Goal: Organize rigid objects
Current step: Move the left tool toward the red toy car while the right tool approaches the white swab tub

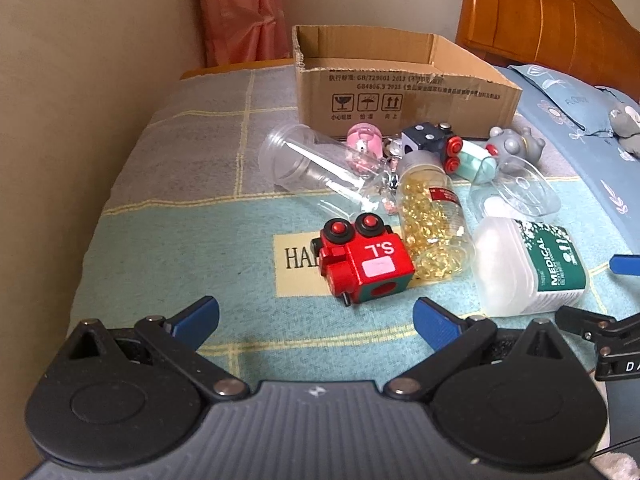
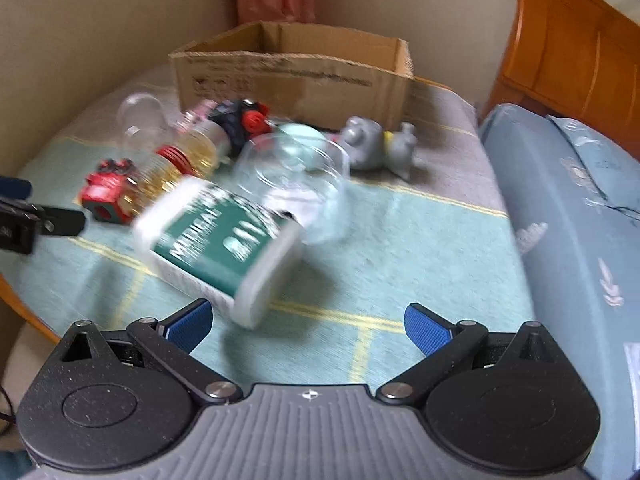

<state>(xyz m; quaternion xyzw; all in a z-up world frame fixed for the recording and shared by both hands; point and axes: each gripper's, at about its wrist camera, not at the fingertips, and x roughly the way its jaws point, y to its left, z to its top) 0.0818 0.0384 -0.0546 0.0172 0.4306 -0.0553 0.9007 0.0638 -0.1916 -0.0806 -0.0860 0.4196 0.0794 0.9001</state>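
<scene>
A red toy train block marked "S.L" lies just ahead of my open left gripper. Beside it lie a bottle of yellow capsules, a white box with a green "MEDICAL" label, a clear jar, a clear tube, a dark blue train block and a grey toy. An open cardboard box stands behind them. My right gripper is open, with the medical box lying just in front of its left finger. That view is blurred.
A checked cloth covers the small table, which stands against a beige wall on the left. A bed with blue bedding and a wooden headboard lies to the right. A pink curtain hangs behind.
</scene>
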